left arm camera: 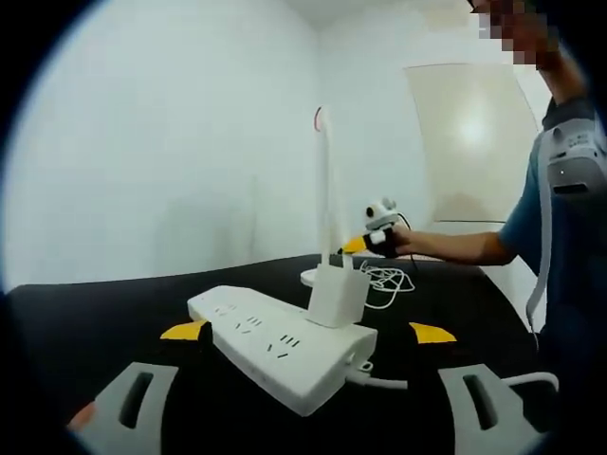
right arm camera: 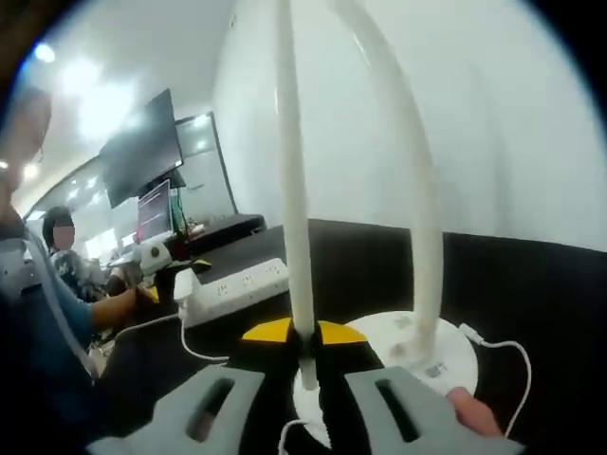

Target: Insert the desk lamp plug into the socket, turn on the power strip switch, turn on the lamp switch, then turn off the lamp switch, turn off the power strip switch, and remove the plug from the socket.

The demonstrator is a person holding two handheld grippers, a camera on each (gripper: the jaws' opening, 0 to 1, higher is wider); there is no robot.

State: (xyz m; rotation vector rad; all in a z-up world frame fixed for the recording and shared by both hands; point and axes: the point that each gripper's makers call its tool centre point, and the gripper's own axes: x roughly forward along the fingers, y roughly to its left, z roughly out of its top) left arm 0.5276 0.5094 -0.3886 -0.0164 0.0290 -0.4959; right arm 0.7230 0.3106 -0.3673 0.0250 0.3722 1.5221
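In the left gripper view a white power strip point(left arm camera: 275, 343) lies on the black table point(left arm camera: 95, 313), with the lamp's white plug point(left arm camera: 337, 294) standing in it at its right end. My left gripper point(left arm camera: 308, 332) is open, its yellow-tipped jaws on either side of the strip. Behind stands the white desk lamp point(left arm camera: 325, 190). My right gripper point(left arm camera: 365, 243) reaches the lamp from the right. In the right gripper view my right gripper point(right arm camera: 303, 334) is shut on the lamp's thin upright rod point(right arm camera: 292, 190), just above the round base point(right arm camera: 422, 346). The strip point(right arm camera: 237, 282) lies far left.
The lamp's cord point(left arm camera: 384, 280) lies coiled beside its base, and a white cable point(right arm camera: 498, 346) runs off the base. A person's arm point(left arm camera: 455, 246) holds the right gripper. White walls stand behind the table. Screens and another person point(right arm camera: 62, 232) are in the background.
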